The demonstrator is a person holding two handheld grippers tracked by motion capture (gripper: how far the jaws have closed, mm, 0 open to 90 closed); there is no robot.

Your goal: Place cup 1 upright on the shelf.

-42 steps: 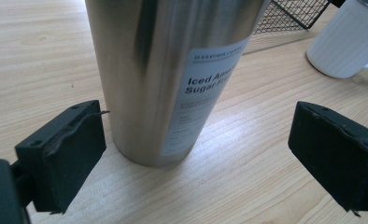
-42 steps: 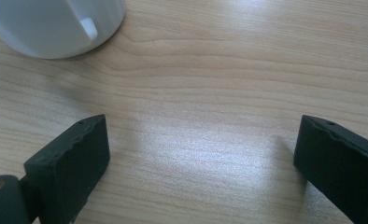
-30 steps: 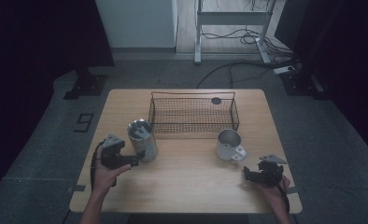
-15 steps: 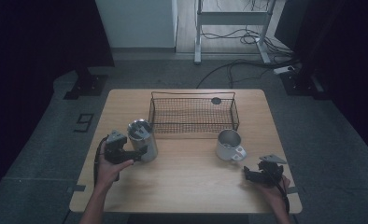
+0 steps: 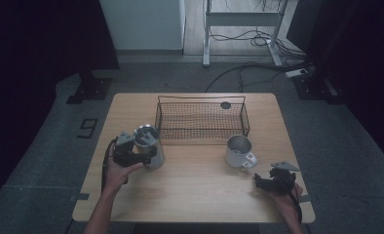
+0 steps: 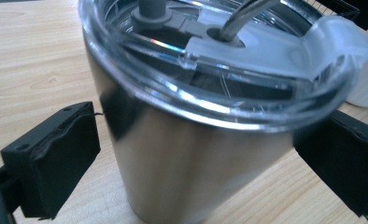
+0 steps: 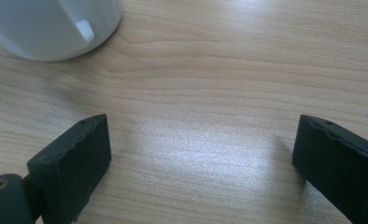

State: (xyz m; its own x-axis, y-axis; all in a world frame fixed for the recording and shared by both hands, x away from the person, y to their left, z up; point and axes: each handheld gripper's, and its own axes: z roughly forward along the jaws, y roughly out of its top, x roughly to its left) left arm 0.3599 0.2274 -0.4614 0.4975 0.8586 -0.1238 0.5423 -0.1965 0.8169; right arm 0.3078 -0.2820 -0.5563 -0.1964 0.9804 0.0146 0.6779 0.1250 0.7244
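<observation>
Stainless-steel tumbler with a clear plastic lid point(image 5: 149, 145) stands upright on the light wooden counter point(image 5: 195, 195), toward its left side, just in front of the left corner of the black wire basket point(image 5: 201, 118). The left gripper point(image 5: 140, 152) reaches in from the tumbler's left, and in the left gripper view its two black jaws straddle the shiny body of the tumbler point(image 6: 196, 154): the right one lies against or just beside the wall, the left one stands a little clear, so the jaws are spread around the cup rather than clamped on it. A metal straw point(image 6: 240, 18) pokes through a hole in the lid. To the right, a white mug with a handle point(image 5: 240, 151) sits upright on the counter in front of the basket's right end. The right gripper point(image 5: 262, 183) rests low near the counter's front right corner, apart from the mug, its jaws released and wide with bare wood between them; the mug's base point(image 7: 56, 28) shows just beyond them. A small dark round object point(image 5: 225, 105) lies at the basket's far side.
</observation>
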